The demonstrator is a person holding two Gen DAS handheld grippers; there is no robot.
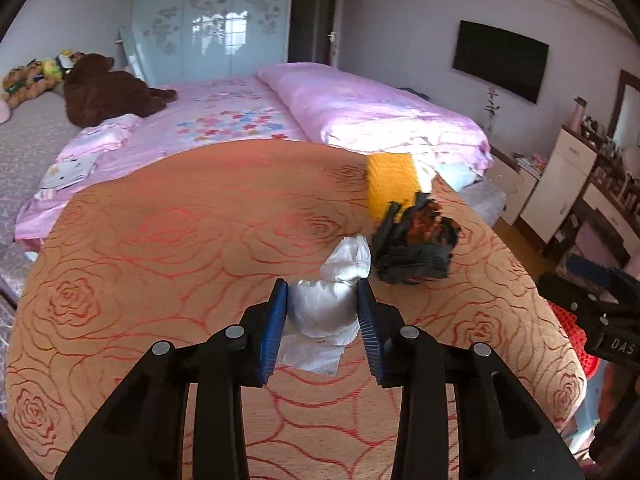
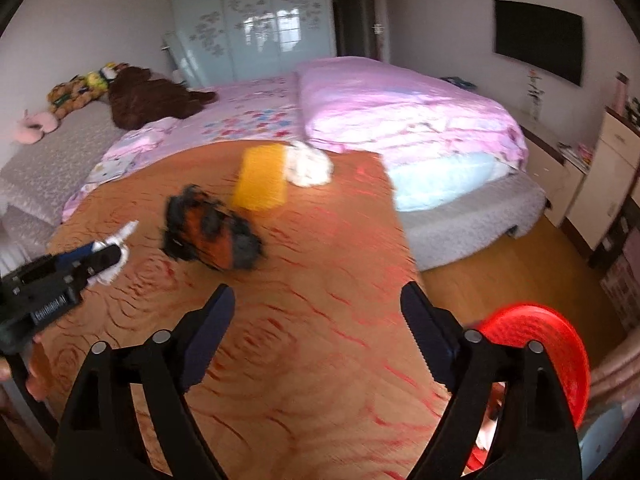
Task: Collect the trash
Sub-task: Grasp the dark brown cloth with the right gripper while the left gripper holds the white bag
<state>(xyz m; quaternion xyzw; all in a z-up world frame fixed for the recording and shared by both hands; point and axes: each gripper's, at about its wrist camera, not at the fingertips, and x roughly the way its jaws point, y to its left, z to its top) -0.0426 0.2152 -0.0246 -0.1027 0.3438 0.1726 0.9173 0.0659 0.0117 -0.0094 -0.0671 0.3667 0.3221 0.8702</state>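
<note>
While straddling the white wad (image 1: 322,312) on the rose-patterned table (image 1: 160,240), left gripper (image 1: 322,322) with blue pads (image 1: 276,326) either side of the paper, close against it but not clearly squeezing. Pinched or merely framed? Cannot tell from here. Wad sitting on the cloth, a loose tail trailing toward the far side.

Right gripper (image 2: 316,334) hanging over bare cloth, fingers spread wide, nothing between them. Red basket (image 2: 552,352) down by the right edge of the table, partly hidden behind the right finger; probably the bin for all this, though contents not visible.

Early days, by the look of it. Still out on the table: black-and-orange wrapper (image 2: 212,236) just beyond the wad, yellow block (image 2: 262,178) further back, another white clump (image 2: 310,166) near the far edge beside it. Nothing seen dropped in the basket. So first piece possibly being taken, three more waiting.

Writing: white letters "DAS" on the right tool's body in the left view, cut off at the frame edge. A label on the left tool in the right view, too blurred to read. No print legible on the wrapper.
</note>
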